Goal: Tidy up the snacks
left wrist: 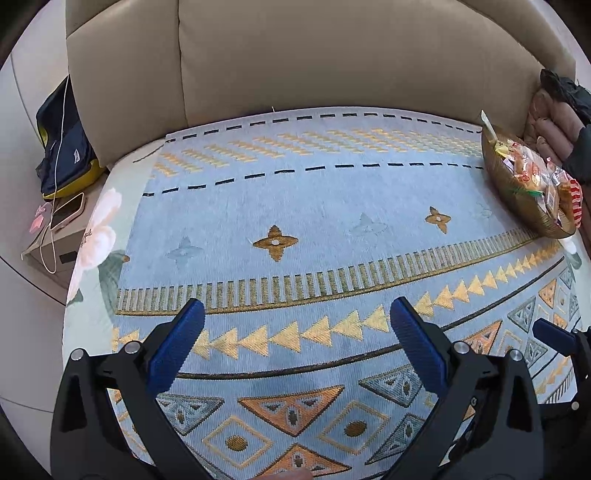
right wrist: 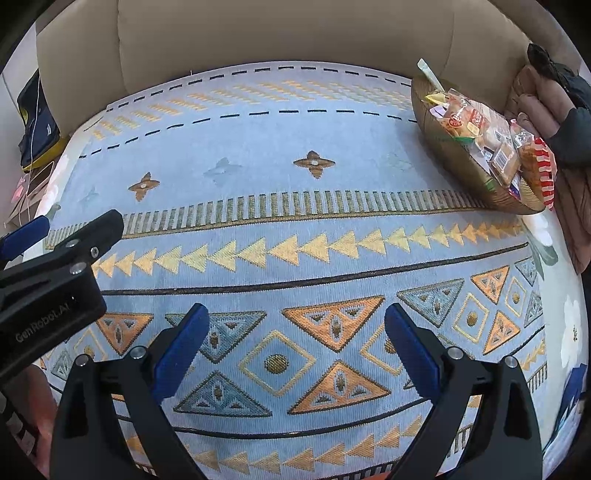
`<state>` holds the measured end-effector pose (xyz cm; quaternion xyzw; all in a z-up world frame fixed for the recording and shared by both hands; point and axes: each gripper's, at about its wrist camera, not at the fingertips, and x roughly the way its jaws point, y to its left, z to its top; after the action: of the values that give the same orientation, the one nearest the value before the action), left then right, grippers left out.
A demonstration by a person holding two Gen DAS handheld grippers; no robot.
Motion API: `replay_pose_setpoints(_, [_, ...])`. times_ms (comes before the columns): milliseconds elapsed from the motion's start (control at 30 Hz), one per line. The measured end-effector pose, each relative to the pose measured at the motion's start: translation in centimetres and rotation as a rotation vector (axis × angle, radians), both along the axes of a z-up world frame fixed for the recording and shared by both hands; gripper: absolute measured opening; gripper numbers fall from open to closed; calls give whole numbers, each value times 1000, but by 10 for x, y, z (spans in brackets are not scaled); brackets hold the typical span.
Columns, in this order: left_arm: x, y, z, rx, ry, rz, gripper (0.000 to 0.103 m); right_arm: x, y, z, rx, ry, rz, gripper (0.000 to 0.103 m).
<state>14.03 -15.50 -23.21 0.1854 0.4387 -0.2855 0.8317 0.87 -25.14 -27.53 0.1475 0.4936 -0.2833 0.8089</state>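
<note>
Left hand-held gripper [left wrist: 297, 321]: I hold it wide apart above the patterned blanket [left wrist: 295, 206], gripping nothing.
Right hand-held gripper [right wrist: 297, 326]: I hold it wide apart too, empty, just beside the left one.
Snacks [right wrist: 484, 136]: wrapped packets piled in a woven basket [right wrist: 458, 162].
Basket position: far right on the blanket, near the beige headboard [right wrist: 280, 33], well apart from both.

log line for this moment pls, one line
left claw open, empty | right claw open, empty | both over patterned mat | snacks in basket far right, untouched
</note>
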Motion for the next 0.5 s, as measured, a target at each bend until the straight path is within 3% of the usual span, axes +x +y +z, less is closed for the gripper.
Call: replay_pose_setpoints(500, [1, 0, 1, -5, 4, -1, 100, 0, -1, -1, 2, 1, -2, 95])
